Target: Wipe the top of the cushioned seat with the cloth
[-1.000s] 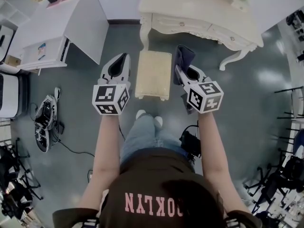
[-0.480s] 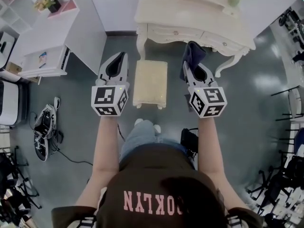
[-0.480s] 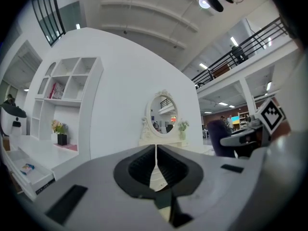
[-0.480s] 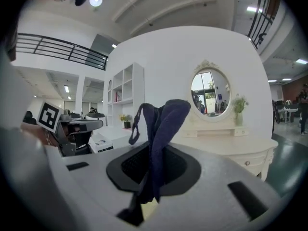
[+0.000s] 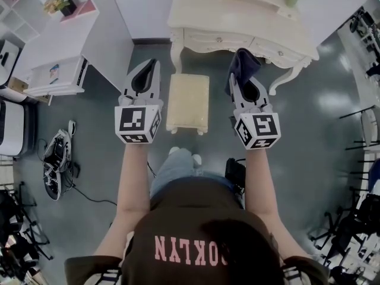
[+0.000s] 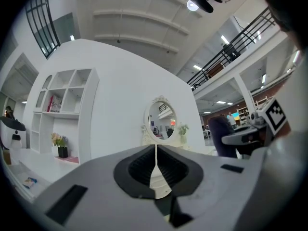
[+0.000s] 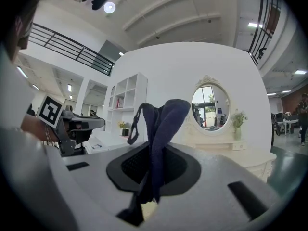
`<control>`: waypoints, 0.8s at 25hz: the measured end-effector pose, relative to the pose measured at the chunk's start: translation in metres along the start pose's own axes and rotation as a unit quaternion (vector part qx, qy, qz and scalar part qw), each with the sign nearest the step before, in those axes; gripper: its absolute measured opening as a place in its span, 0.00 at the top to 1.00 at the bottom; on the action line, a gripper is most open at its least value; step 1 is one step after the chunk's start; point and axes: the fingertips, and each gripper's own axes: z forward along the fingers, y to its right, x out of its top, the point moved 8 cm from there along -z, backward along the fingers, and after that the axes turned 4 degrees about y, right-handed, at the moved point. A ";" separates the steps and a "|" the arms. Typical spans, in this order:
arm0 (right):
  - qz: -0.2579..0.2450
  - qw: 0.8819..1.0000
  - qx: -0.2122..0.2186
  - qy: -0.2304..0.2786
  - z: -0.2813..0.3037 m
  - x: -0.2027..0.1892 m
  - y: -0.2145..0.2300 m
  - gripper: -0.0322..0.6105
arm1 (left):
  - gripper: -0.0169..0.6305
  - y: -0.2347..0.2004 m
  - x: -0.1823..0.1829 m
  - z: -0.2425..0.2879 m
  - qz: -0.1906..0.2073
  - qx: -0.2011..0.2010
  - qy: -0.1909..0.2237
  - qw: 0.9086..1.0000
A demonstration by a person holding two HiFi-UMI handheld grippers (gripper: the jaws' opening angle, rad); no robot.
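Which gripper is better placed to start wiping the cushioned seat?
Likely right. The right gripper has its jaws shut on the dark cloth; the left gripper is shut and empty. Both flank the seat.

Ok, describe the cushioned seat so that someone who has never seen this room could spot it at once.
Find the cream dressing table at the top of the head view. On the grey floor in front of its left leg stands the cushioned seat. It is the only low, rectangular, pale padded stool, unlike the dark blue cloth to its right.
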 end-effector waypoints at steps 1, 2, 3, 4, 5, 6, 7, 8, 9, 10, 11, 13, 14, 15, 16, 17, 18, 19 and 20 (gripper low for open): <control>0.001 1.000 -0.002 0.002 0.000 0.000 0.000 0.90 | 0.96 0.000 0.000 0.000 0.001 0.001 0.000 1.000; 0.000 1.000 -0.004 0.005 0.000 0.000 0.001 0.90 | 0.96 0.000 0.001 -0.001 0.002 0.001 0.001 1.000; -0.001 1.000 -0.005 0.007 -0.001 0.001 0.001 0.90 | 0.96 0.000 0.001 -0.001 0.003 0.002 0.002 1.000; -0.002 1.000 -0.007 0.009 -0.001 0.001 0.001 0.90 | 0.96 0.000 0.001 -0.002 0.004 0.003 0.003 1.000; -0.003 1.000 -0.009 0.010 -0.001 0.001 0.001 0.90 | 0.96 0.000 0.001 -0.002 0.003 0.004 0.004 1.000; -0.003 1.000 -0.011 0.011 -0.002 0.001 0.002 0.90 | 0.96 0.000 0.002 -0.002 0.003 0.004 0.005 1.000; -0.004 1.000 -0.013 0.012 -0.002 0.001 0.002 0.90 | 0.96 0.000 0.002 -0.002 0.002 0.004 0.006 1.000; -0.005 1.000 -0.014 0.013 -0.003 0.001 0.002 0.90 | 0.96 0.000 0.002 -0.002 0.003 0.004 0.007 1.000; -0.006 1.000 -0.015 0.015 -0.003 0.002 0.003 0.90 | 0.96 0.000 0.003 -0.002 0.003 0.003 0.008 1.000; -0.008 1.000 -0.016 0.016 -0.004 0.003 0.003 0.90 | 0.96 0.000 0.004 -0.002 0.004 0.003 0.009 1.000; -0.009 1.000 -0.017 0.017 -0.005 0.003 0.004 0.90 | 0.96 0.001 0.004 -0.003 0.006 0.002 0.011 1.000; -0.008 1.000 -0.021 0.018 -0.006 0.003 0.006 0.90 | 0.96 0.004 0.005 -0.003 0.009 0.001 0.012 1.000; -0.007 1.000 -0.023 0.019 -0.006 0.003 0.007 0.90 | 0.96 0.004 0.004 -0.003 0.010 0.000 0.012 1.000; -0.004 0.999 -0.024 0.020 -0.007 0.003 0.008 0.90 | 0.96 0.004 0.004 -0.003 0.012 0.000 0.012 1.000; -0.001 0.999 -0.026 0.021 -0.007 0.002 0.008 0.90 | 0.96 0.004 0.003 -0.003 0.013 0.000 0.011 1.000; 0.003 0.999 -0.028 0.021 -0.007 0.001 0.010 0.90 | 0.96 0.005 0.003 -0.002 0.013 0.000 0.011 1.000; 0.006 0.999 -0.030 0.021 -0.007 0.000 0.011 0.90 | 0.96 0.005 0.003 -0.002 0.014 -0.001 0.011 1.000; 0.008 0.999 -0.031 0.021 -0.008 0.000 0.012 0.90 | 0.96 0.006 0.002 -0.001 0.014 -0.001 0.011 1.000; 0.009 0.999 -0.032 0.021 -0.008 -0.001 0.013 0.90 | 0.96 0.006 0.002 -0.001 0.016 -0.002 0.010 1.000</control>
